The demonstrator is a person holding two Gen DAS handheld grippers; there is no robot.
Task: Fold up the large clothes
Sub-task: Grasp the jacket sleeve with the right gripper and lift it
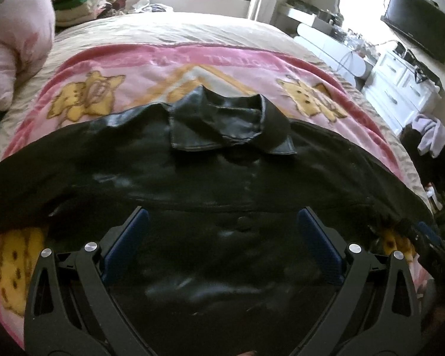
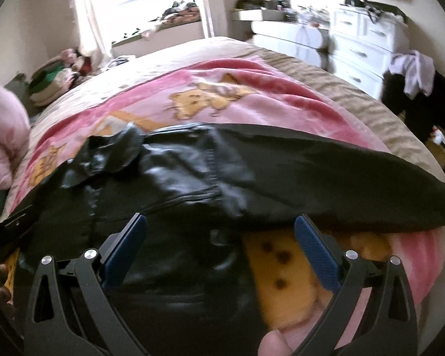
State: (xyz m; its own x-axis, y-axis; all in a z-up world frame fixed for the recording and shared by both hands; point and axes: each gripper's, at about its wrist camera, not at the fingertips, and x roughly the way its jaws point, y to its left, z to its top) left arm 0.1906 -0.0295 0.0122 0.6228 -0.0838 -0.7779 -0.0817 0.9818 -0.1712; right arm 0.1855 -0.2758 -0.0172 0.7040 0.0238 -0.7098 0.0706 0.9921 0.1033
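A black leather-look jacket with a pointed collar [image 1: 222, 160] lies spread flat on the pink cartoon-print blanket [image 1: 109, 68] covering the bed, collar at the far side, sleeves running out left and right, so its long axis crosses both views sideways. The left claw [image 1: 222, 225] hovers wide open over the jacket's near middle, gripping nothing. The right claw [image 2: 221, 231] is also spread open and empty, straddling the jacket's right body edge where yellow blanket print shows beside it. The right sleeve lies just beyond it, so the right claw seems nearer for a first fold inward. No containers hold anything relevant here.
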